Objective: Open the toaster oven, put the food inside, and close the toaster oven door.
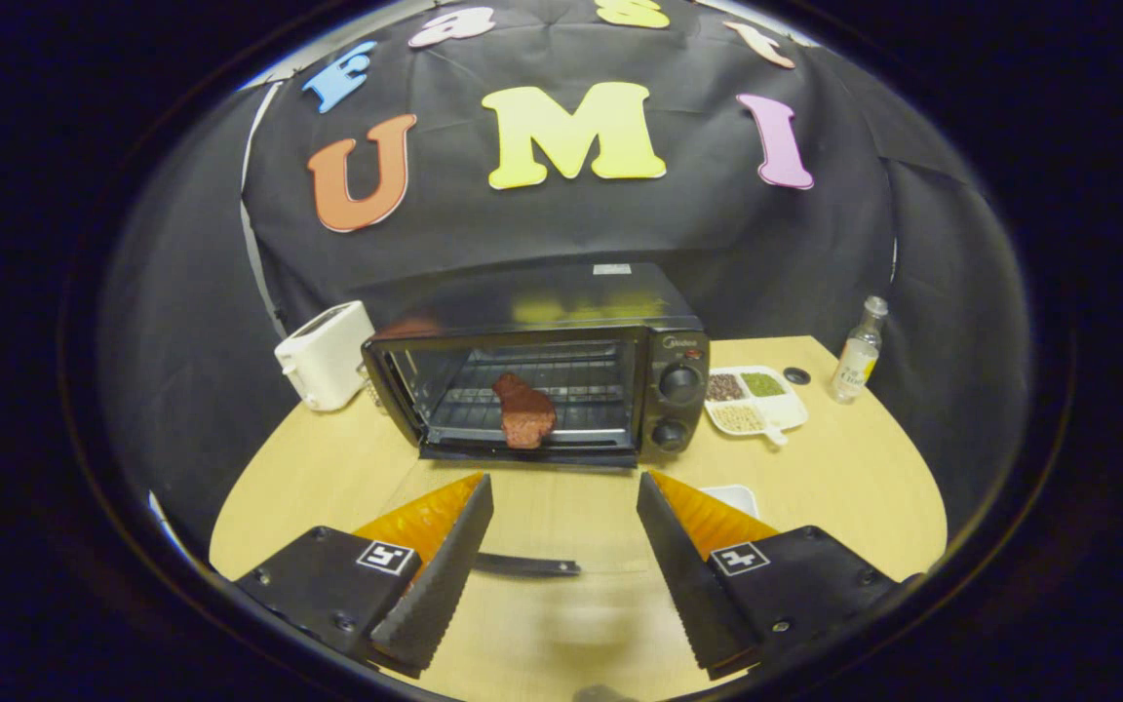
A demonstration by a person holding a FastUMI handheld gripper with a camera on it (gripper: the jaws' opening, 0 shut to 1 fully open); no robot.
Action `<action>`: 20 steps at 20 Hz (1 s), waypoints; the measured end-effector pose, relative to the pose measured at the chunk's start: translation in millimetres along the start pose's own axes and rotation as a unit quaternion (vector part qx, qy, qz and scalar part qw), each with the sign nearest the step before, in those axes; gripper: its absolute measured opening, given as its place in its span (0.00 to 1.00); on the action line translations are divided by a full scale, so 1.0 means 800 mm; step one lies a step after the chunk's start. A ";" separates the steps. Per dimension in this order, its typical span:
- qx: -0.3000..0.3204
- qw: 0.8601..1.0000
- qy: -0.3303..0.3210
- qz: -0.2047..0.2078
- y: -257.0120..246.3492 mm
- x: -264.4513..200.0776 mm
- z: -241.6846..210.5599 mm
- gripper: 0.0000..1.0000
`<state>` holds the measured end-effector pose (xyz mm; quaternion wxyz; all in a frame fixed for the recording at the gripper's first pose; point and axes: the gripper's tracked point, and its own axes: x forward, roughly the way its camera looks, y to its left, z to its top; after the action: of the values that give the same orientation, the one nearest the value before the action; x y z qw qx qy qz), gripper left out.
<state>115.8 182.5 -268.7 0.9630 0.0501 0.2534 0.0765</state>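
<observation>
Standing open and empty, the gripper (564, 487) is holding nothing: its two ribbed fingers (445, 561) are spread wide over the wooden table (844, 487), short of the toaster oven (537, 375). The food (523, 410), a reddish-brown piece, is lying on the wire rack (571, 385) just inside the oven mouth, its near end reaching toward the front lip. The oven door (527, 564) is folded down flat; being glass, it is hard to make out, and only its dark handle bar is showing plainly between your fingers.

By this inspection, the loading is looking complete and the closing of the door is the step you are facing. You are being advised as follows:

- Be bringing one finger under the handle bar rather than pinching it; a lift from beneath is likely to serve better than a grip.
- Be swinging the door upward along its hinge line at the oven's base, not pushing it straight in.
- Be watching the food's near end; it is sitting close to the front, and whether the door will clear it cannot be told from this view.
- Be keeping clear of the divided dish (755, 398) and the small white tray (735, 498) beside your right finger.

The white toaster (325, 353) and the bottle (858, 353) are standing well apart from your path.
</observation>
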 end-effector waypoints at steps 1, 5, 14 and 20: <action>-0.001 1.000 0.009 -0.001 -0.003 -0.007 -0.012 0.95; -0.023 0.999 0.044 0.012 0.003 -0.018 -0.064 0.96; -0.032 0.990 0.125 0.048 0.053 0.023 -0.172 0.95; -0.045 0.989 0.136 0.044 0.076 0.074 -0.186 0.95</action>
<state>85.1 261.4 -417.7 0.9164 0.0066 0.3760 0.1367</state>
